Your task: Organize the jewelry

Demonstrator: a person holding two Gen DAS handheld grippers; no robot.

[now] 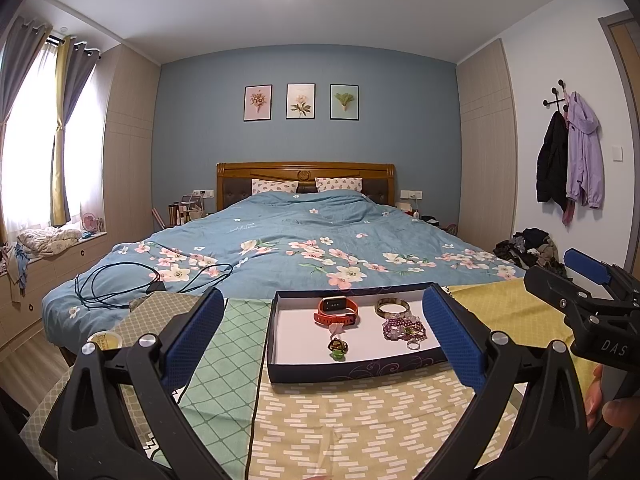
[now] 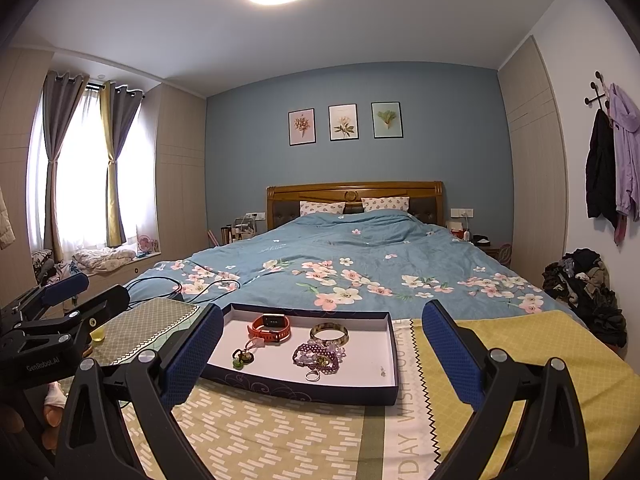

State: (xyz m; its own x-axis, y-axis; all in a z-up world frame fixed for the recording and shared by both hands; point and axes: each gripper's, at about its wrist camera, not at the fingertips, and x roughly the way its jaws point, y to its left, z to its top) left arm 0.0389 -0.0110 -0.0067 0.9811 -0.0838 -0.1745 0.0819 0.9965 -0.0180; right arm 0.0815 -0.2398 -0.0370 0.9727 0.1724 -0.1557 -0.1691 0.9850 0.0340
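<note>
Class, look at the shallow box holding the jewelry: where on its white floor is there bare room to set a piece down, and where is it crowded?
In the box, the floor is bare along the right wall and in the near-left corner. It is crowded mid-box: watch, bangle, purple beads, ring, green charm.

The box [image 2: 320, 390] looks like matt card, dark blue outside with pale swirls, plain white inside. In it lie a watch [image 2: 272, 328] with a ribbed orange rubbery strap, a glossy bangle [image 2: 329, 333], shiny purple beads [image 2: 316, 356] and a bright metal ring [image 2: 312, 376]. The printed tablecloth [image 2: 280, 436] is soft matt cloth. The left gripper [image 1: 320, 340] has black plastic arms and dimpled blue pads.
</note>
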